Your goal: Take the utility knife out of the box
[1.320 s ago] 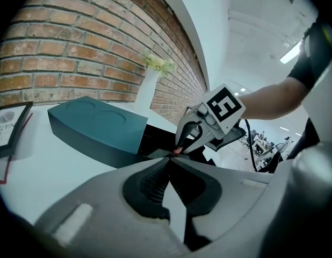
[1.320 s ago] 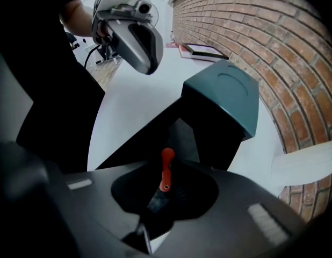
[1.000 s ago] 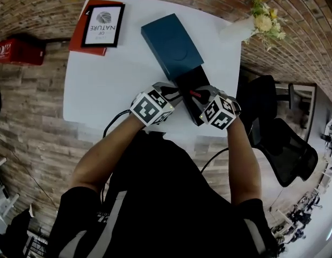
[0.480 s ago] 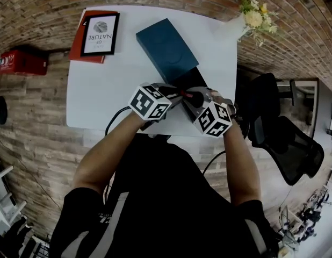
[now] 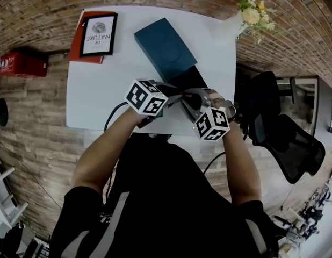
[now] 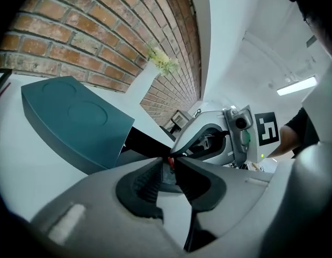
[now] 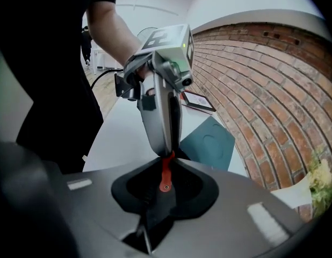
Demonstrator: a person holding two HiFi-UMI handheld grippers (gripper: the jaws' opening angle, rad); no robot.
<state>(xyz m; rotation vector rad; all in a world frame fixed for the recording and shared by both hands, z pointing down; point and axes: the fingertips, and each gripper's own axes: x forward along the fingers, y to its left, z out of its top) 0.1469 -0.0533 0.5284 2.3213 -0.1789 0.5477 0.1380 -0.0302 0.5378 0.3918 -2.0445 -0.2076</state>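
The teal box [image 5: 165,47] lies slantwise on the white table [image 5: 101,90], with its black inner tray [image 5: 192,78] pulled out toward me. Just in front of the tray, my right gripper [image 5: 194,99] is shut on the red and black utility knife [image 5: 186,96] and holds it above the table. In the right gripper view the knife's red part [image 7: 165,173] stands between the jaws. My left gripper [image 6: 168,163] meets it from the left. Its jaws have just been closing, and the knife's dark end [image 6: 167,172] is now pinched between them.
A framed print on a red book [image 5: 99,28] lies at the table's far left corner. A vase of flowers [image 5: 252,18] stands at the far right corner. A black chair [image 5: 284,138] is to the right of the table, and a red case [image 5: 23,63] sits on the floor at left.
My right gripper has risen a little with the knife and rolled. The left gripper has rolled too, and its jaws have come in onto the knife's end.
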